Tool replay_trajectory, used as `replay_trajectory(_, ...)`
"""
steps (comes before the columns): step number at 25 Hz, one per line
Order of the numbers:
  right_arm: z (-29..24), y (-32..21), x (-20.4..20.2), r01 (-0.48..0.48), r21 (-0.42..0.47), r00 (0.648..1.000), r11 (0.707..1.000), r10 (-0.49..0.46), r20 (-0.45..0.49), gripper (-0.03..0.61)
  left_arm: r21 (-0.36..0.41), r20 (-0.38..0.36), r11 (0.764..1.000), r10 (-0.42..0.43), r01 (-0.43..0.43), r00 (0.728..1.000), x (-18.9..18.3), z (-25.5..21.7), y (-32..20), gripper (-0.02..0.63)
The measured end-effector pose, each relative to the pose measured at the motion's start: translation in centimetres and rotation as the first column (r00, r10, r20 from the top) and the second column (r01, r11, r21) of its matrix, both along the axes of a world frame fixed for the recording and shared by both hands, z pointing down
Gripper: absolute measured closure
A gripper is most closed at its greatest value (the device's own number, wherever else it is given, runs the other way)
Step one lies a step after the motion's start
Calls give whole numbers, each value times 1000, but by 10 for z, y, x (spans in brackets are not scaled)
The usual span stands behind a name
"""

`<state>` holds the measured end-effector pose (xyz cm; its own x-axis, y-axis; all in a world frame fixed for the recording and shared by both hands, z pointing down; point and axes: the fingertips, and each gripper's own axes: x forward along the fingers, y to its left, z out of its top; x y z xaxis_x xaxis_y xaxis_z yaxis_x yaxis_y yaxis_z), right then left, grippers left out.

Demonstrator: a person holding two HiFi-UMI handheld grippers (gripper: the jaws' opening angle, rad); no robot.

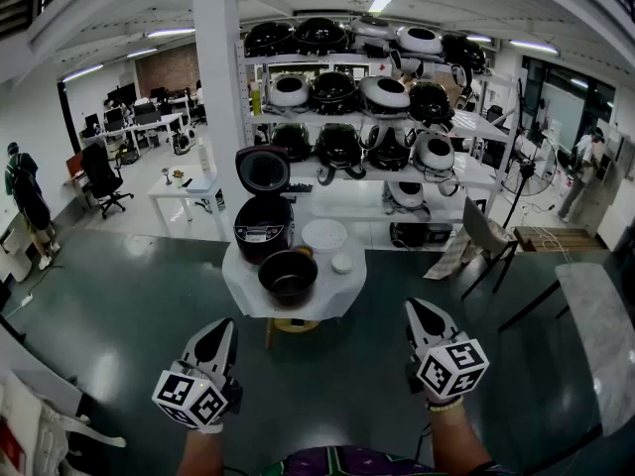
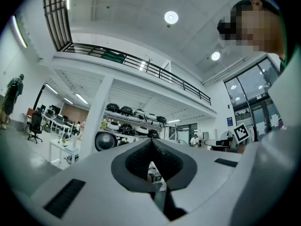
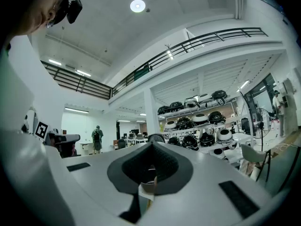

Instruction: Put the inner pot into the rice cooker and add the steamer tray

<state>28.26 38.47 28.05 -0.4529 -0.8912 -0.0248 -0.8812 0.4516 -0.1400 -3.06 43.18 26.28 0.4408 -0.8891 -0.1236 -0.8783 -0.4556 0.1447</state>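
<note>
Round dark inner pot, black rice cooker, round white table

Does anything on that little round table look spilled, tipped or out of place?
Nothing stands out. The rice cooker stands upright with its lid open, the inner pot sits upright on the table before it, the white steamer tray beside them. No spill shows.

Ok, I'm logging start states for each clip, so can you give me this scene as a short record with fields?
rice cooker: on the round table, lid up
inner pot: on the table in front of the cooker, not inside
steamer tray: on the table, right of the cooker
left tongs: shut, nothing held, short of the table
right tongs: shut, nothing held, short of the table
</note>
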Motion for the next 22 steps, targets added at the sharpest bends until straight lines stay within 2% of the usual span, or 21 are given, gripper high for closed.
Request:
replay_trajectory(4, 1, 6, -16, -8, 0, 1000, 1000, 8, 5, 575, 0, -17, 1000, -16, 16, 1000, -15, 2, 1, 592)
replay_trajectory(14, 5, 10, -31, -51, 14, 999, 999, 51, 16, 574, -6, 5, 1000, -15, 15, 1000, -28, 13, 2, 592)
replay_trajectory(18, 2, 9, -33, -66, 31, 998, 997, 66, -4, 574, 6, 20, 1000, -19, 19, 1000, -27, 10, 0, 592)
replay_trajectory(22, 5, 7, -34, -62, 36, 998, 997, 62, -14, 574, 10, 43, 1000, 9, -10, 999, -10, 9, -4, 592)
